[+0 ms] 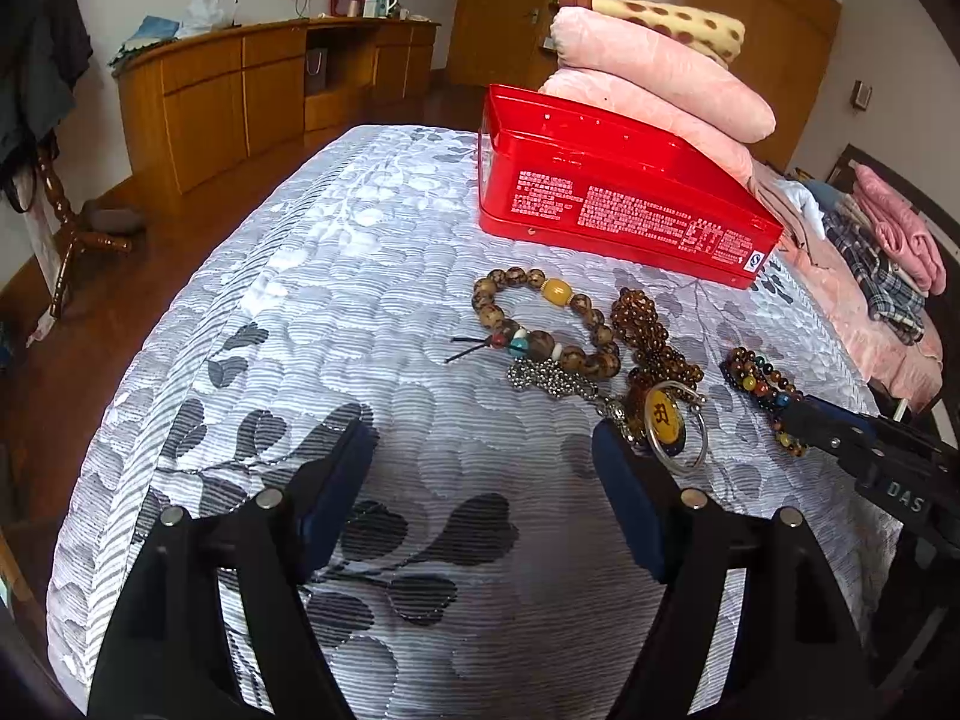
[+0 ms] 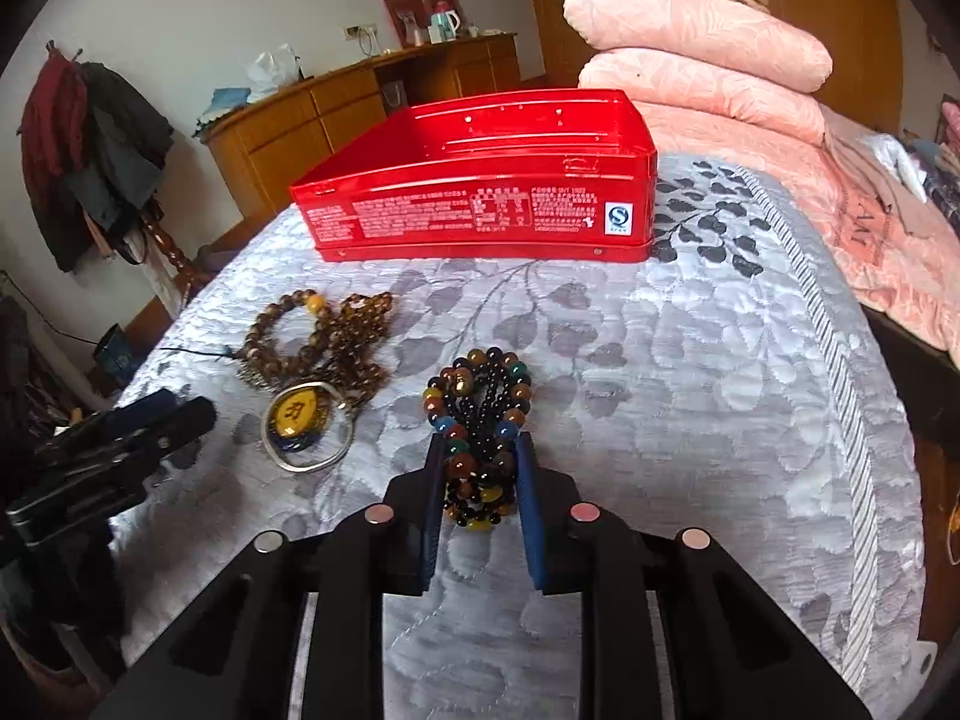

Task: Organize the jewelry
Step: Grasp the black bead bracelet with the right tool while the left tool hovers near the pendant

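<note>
The multicoloured bead bracelet (image 2: 480, 450) lies on the bed (image 2: 690, 420), clamped in the right tool (image 2: 480, 468); the brown bracelet (image 1: 543, 324), chain and pendant (image 1: 666, 420) remain outside the red box (image 2: 480, 204); left tool (image 1: 480, 468) apart, empty; nothing visibly stowed.

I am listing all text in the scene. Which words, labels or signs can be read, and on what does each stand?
"DAS": on the right gripper body, cut off at the frame edge.
"S": blue logo on a white sticker on the red box.
White print on the red box side: too small to read.
Dark character on the yellow pendant: shape visible, not readable.
</note>
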### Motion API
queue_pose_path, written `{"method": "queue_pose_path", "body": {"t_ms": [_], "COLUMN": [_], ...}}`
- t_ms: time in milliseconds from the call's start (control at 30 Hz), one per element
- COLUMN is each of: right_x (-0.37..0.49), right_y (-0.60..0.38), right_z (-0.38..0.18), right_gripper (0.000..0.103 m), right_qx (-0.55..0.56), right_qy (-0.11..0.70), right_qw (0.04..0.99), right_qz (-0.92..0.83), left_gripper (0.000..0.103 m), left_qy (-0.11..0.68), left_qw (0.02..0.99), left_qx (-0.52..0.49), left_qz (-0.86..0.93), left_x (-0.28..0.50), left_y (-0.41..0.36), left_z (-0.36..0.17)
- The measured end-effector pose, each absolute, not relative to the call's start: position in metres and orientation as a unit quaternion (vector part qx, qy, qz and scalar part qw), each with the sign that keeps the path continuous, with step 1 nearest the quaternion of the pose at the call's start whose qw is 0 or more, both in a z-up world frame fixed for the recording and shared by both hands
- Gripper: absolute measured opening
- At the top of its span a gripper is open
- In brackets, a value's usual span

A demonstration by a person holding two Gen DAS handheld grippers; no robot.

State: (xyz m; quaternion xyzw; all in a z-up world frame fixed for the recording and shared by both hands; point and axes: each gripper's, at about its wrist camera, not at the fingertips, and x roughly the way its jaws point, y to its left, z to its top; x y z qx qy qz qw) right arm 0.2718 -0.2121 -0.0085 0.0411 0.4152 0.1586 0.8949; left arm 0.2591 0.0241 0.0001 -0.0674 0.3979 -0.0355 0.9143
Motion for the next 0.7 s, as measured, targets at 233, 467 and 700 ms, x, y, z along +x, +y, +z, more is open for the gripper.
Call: {"method": "queue_pose_path", "body": {"t_ms": [233,467,700], "right_x": [0.264,0.259,0.253], "right_y": [-0.213,-0.218,-0.22], "right_z": [-0.012,0.0,0.006], "right_gripper": [0.027,0.028,0.008], "right_qx": [0.033,0.046,0.051], "right_qy": [0.42,0.406,0.393], "right_qw": [0.894,0.897,0.9], "right_qz": [0.155,0.168,0.18], "left_gripper": [0.074,0.075,0.075], "left_qy": [0.398,0.398,0.399], "left_qw": [0.915,0.915,0.914], "left_qx": [-0.062,-0.056,-0.056], "left_qz": [-0.036,-0.038,-0.045], "left_x": [0.259,0.258,0.256], "left_y": [0.022,0.018,0.014], "left_z": [0.0,0.0,-0.001]}}
